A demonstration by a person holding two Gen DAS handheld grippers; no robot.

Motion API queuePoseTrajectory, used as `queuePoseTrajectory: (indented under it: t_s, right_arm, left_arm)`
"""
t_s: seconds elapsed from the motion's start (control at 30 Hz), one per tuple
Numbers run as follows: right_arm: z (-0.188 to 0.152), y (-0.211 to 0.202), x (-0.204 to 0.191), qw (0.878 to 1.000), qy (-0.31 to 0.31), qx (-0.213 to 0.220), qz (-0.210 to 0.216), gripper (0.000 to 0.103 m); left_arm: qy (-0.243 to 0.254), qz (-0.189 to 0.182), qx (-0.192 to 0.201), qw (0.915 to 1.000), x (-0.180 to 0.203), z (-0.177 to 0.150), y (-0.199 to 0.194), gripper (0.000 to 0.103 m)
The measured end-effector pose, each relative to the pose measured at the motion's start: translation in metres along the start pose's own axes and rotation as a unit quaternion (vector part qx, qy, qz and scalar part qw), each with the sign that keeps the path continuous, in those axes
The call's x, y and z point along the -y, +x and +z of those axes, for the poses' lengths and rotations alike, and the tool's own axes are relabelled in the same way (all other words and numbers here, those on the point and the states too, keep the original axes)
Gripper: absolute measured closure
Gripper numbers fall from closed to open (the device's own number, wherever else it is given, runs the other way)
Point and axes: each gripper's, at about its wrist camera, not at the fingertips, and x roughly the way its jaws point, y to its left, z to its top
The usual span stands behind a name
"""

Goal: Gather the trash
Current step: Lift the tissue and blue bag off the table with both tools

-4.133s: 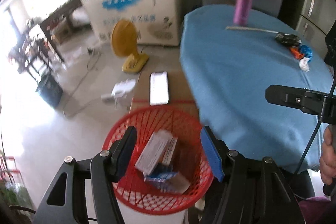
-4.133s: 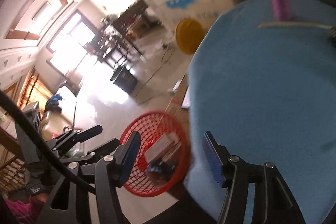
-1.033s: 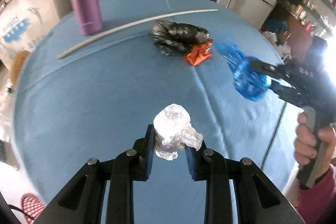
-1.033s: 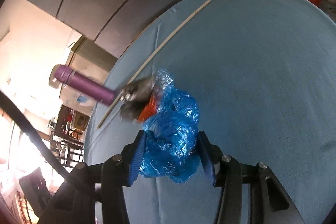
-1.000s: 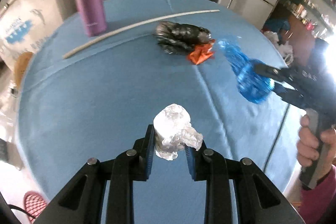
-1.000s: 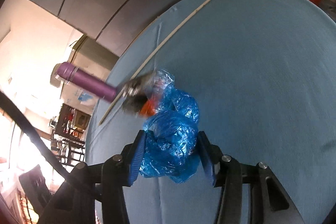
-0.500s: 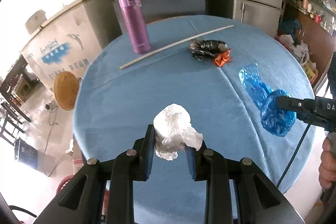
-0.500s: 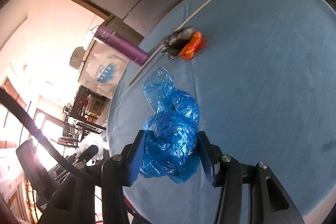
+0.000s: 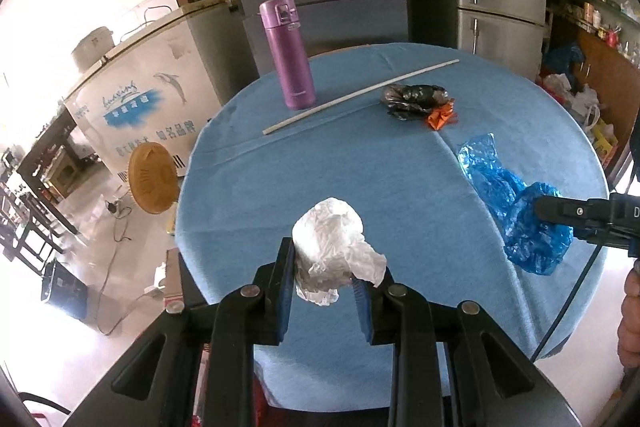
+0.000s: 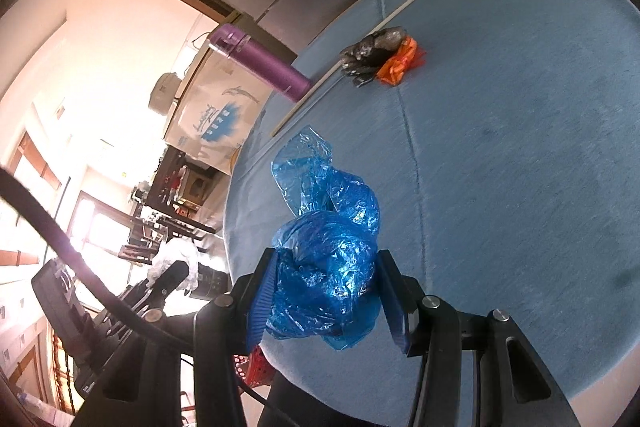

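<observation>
Above table (image 9: 360, 167), farther back | left gripper (image 9: 322, 277) pinches white wad (image 9: 332, 251) | right gripper (image 10: 326, 291) pinches blue bag (image 10: 328, 251)

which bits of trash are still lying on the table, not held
The black wad and the orange scrap touching it, near the stick. The white wad is in the left gripper, the blue bag in the right gripper.
</observation>
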Motion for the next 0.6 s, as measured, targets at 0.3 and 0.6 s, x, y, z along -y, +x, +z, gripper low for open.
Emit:
queuePoseTrajectory:
  t_s: [0.3,0.6]
  right_arm:
    - [-0.006,-0.002,-0.014,1.000,-0.020,0.001,0.007,0.051]
    - [-0.008,0.004,-0.020,1.000,-0.024,-0.006,0.008,0.051]
  left_arm:
    - [0.004,0.005,0.007,1.0000,-0.002,-0.009,-0.007,0.075]
    - [0.000,0.006,0.005,1.0000,-0.008,-0.014,-0.007,0.075]
